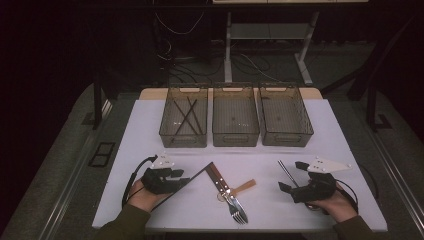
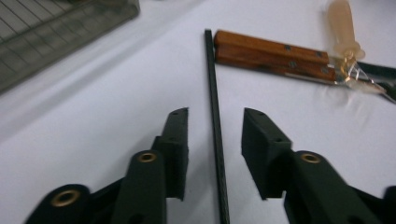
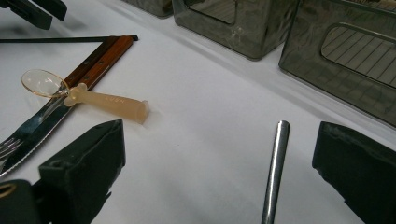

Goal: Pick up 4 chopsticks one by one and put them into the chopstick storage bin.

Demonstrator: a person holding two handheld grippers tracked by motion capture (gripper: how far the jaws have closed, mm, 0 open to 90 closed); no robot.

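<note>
White tabletop, dark room: left gripper (image 2: 215, 140) sits spread around the black chopstick (image 2: 214, 107), not pinching yet; stick runs straight toward twelve o'clock between its jaws.

Ahead of my left gripper (image 2: 215, 140), the black chopstick (image 2: 214, 93) lies between the jaws with bare table (image 1: 150, 130) on either side of it. Beyond its far end, the wooden-handled knife (image 2: 271, 56) and the translucent spoon (image 2: 344, 28) block the path forward and right. Forward-left, the bin (image 2: 56, 32) wall closes the route. Ahead of my right gripper (image 3: 215, 158), a metal rod (image 3: 275, 168) lies between the jaws; open tabletop runs up to the bins (image 3: 336, 56).
</note>
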